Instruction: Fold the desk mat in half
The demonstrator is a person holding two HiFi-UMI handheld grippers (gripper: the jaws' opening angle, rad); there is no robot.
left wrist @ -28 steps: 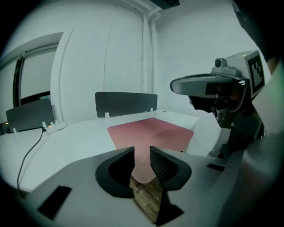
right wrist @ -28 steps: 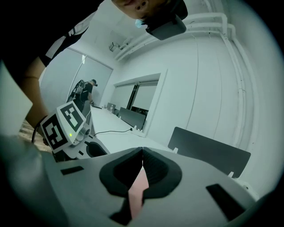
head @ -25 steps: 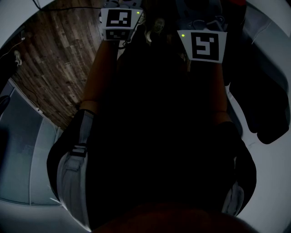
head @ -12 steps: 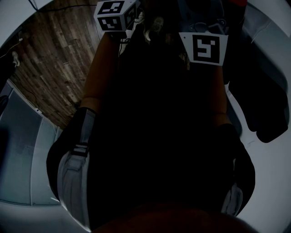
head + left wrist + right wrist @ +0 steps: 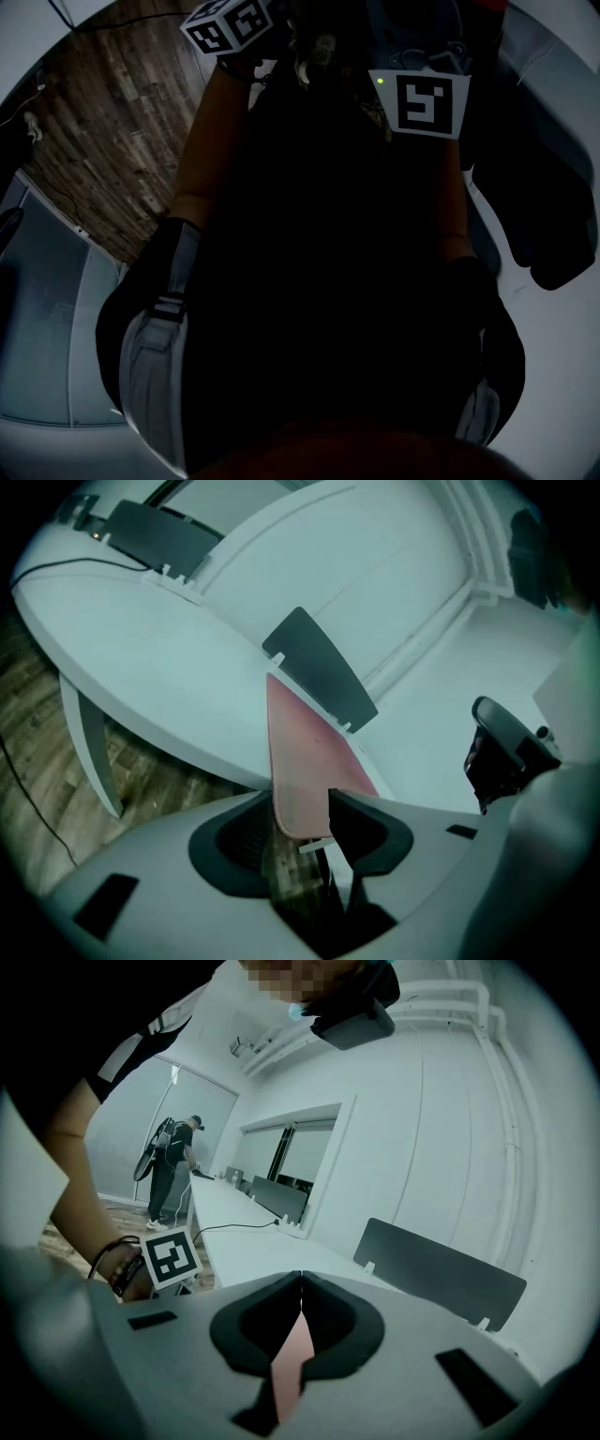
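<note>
The left tongs have just been spreading, with the pink desk mat loose between them by the white counter. Their marker cube has rolled since a second ago. The right tongs clamp the mat's edge.

Office: long white desks, dark divider panels, wood floor.

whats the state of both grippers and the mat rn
left gripper: open, jaws have just been opening, rounded corner of the desk mat between them, not pinched
right gripper: shut on the desk mat
desk mat: pink, held up on edge by the right gripper; cannot tell whether it is folded
</note>
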